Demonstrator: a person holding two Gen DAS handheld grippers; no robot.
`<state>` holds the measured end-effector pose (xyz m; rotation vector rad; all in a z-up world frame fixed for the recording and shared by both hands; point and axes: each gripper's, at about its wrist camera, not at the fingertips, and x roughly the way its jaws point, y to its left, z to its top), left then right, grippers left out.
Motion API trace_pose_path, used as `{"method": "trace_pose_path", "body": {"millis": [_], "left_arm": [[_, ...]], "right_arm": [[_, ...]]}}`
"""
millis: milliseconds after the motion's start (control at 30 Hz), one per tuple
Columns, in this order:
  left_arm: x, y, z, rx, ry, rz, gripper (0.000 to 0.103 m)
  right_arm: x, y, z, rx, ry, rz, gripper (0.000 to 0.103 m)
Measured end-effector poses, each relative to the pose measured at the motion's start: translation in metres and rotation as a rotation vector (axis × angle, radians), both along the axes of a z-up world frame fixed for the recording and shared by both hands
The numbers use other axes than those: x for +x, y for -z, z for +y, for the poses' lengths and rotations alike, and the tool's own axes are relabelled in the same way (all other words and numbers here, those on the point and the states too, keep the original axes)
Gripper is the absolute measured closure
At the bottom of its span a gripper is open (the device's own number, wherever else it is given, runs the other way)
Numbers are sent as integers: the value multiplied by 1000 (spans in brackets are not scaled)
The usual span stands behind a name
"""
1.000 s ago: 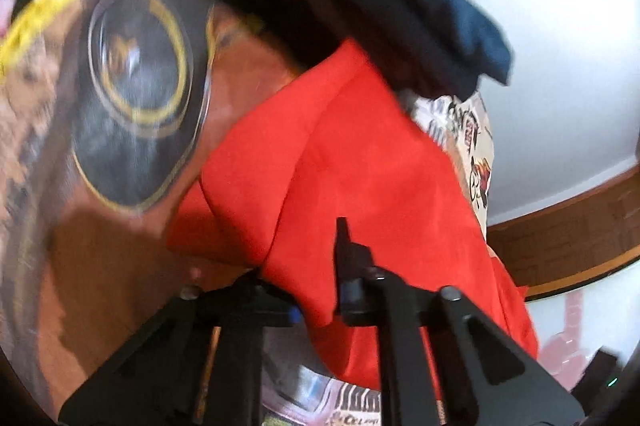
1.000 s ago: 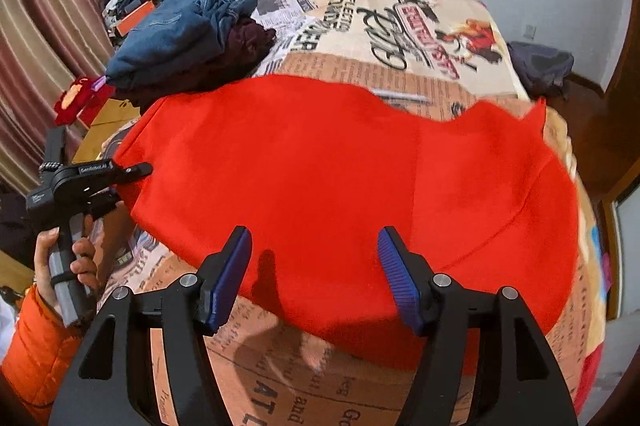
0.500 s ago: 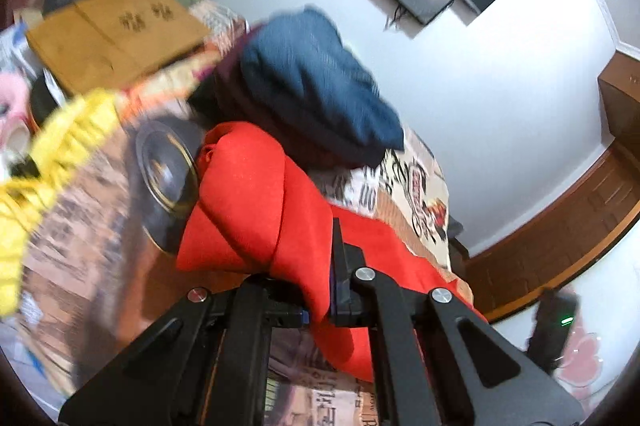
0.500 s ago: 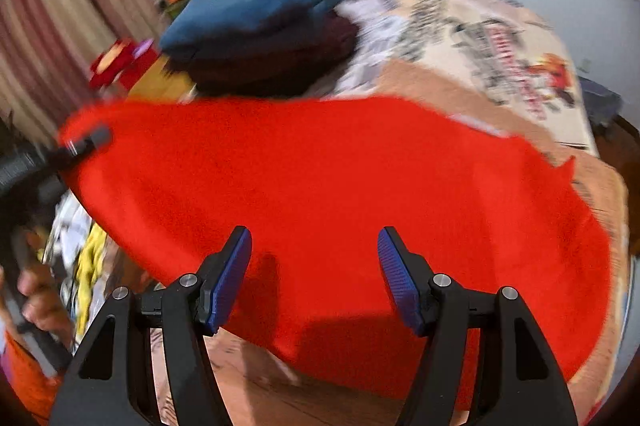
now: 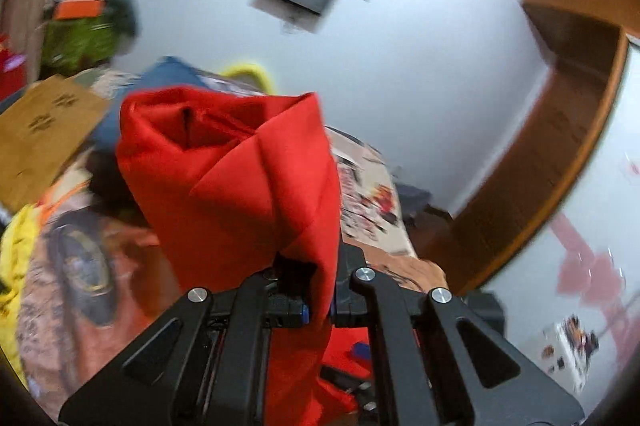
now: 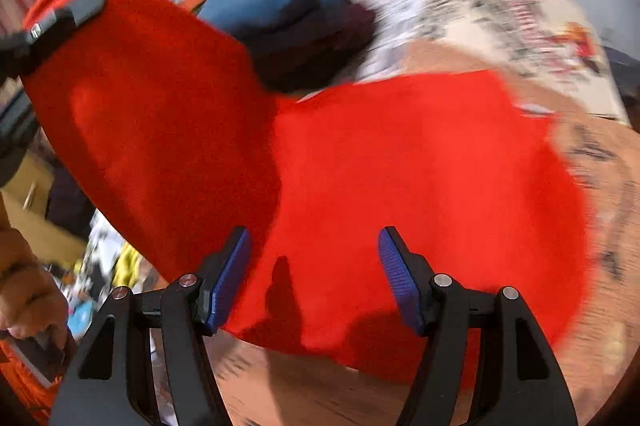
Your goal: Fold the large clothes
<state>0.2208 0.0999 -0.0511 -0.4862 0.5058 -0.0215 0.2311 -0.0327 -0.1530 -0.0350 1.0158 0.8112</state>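
Note:
A large red garment lies spread over the bed with the newspaper-print cover. Its left end is raised high off the bed. My left gripper is shut on that raised edge, and the red cloth bunches up in front of its camera. The same gripper shows at the upper left of the right wrist view, clamped on the lifted corner. My right gripper stands open above the near edge of the garment, with nothing between its blue pads.
A pile of blue and dark clothes sits on the bed behind the garment. Yellow cloth and a cardboard box lie to the left. A hand and an orange sleeve are at the lower left.
The left gripper has risen and rolled, lifting the red garment's left end well off the bed. The right gripper has drifted a little sideways and stays open.

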Motion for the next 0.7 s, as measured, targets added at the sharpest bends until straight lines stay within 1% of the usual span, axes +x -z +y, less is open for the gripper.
{"method": "trace_pose_path", "body": {"millis": [100, 167, 233, 300, 333, 400, 433, 467, 500, 567, 600, 633, 700], "left_arm": [[29, 5, -45, 33, 126, 27, 98], [43, 16, -77, 53, 215, 64, 98], [62, 43, -110, 76, 331, 170, 98], [75, 71, -130, 104, 390, 285, 98], [82, 94, -140, 118, 431, 374, 98], [88, 123, -148, 103, 486, 481, 98], [84, 130, -150, 97, 500, 495, 98], [80, 131, -149, 105, 508, 485, 97], [76, 128, -148, 113, 516, 474, 94], [72, 117, -139, 89, 546, 464, 91], [61, 113, -145, 84, 552, 456, 90], [55, 105, -141, 92, 548, 439, 90], [44, 90, -137, 136, 530, 402, 89]], "right_arm": [[6, -13, -51, -75, 149, -108, 41], [7, -17, -85, -123, 236, -152, 40], [8, -17, -112, -135, 298, -144, 40], [9, -13, -133, -126, 345, -113, 40], [7, -10, -144, -119, 368, -93, 40], [4, -5, -155, -108, 389, -67, 40], [4, -4, -159, -104, 393, -60, 40], [2, -2, -161, -102, 395, -58, 40], [2, -2, -162, -105, 393, -62, 40], [5, -2, -163, -114, 394, -67, 40], [6, -3, -164, -112, 396, -62, 40], [8, -4, -166, -106, 395, -58, 40], [10, -11, -163, -85, 391, -60, 40]]}}
